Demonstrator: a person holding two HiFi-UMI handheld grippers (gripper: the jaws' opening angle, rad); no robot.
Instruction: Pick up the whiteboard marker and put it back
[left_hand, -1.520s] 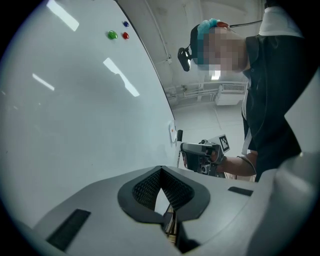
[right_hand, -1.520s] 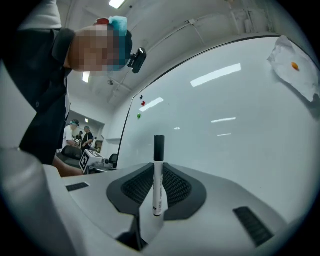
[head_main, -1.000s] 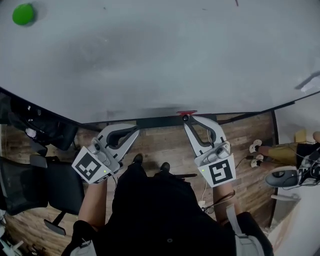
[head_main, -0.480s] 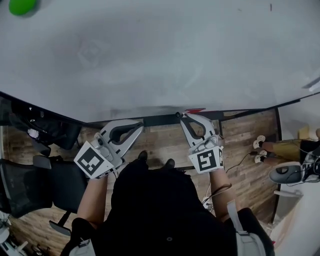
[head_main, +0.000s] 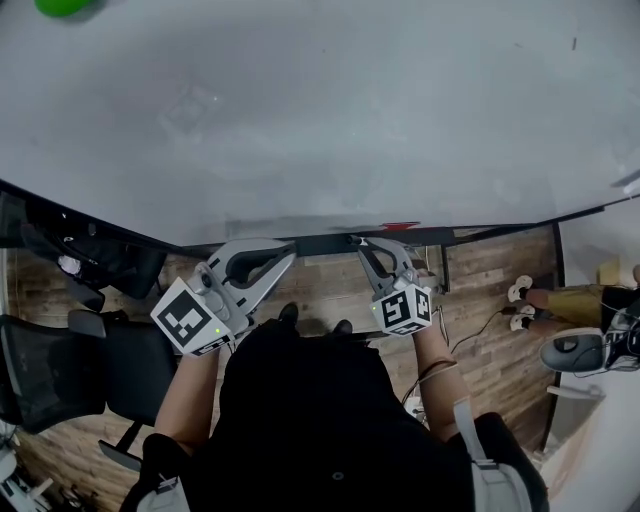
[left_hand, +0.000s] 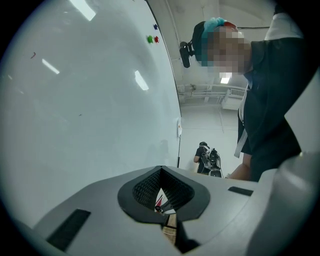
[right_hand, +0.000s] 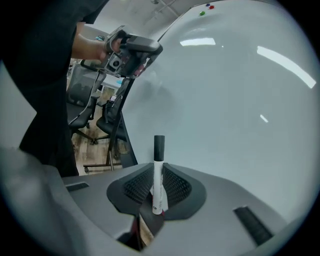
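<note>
My right gripper (right_hand: 159, 196) is shut on the whiteboard marker (right_hand: 158, 170), a white barrel with a black cap that stands up out of the jaws. In the head view this gripper (head_main: 362, 246) holds the marker's tip (head_main: 352, 239) against the black ledge (head_main: 320, 243) under the whiteboard (head_main: 350, 120). A small red object (head_main: 402, 226) lies on that ledge just right of it. My left gripper (head_main: 288, 259) hovers shut at the ledge's left part, with nothing between its jaws (left_hand: 161, 200).
Black office chairs (head_main: 60, 370) stand on the wood floor at the left. Someone's feet (head_main: 520, 298) and a cable show at the right. A green magnet (head_main: 65, 5) sits on the board's upper left. Another person (left_hand: 207, 159) stands far off.
My right gripper has moved left and closer to the ledge with the marker. The left gripper has shifted slightly right and up.
</note>
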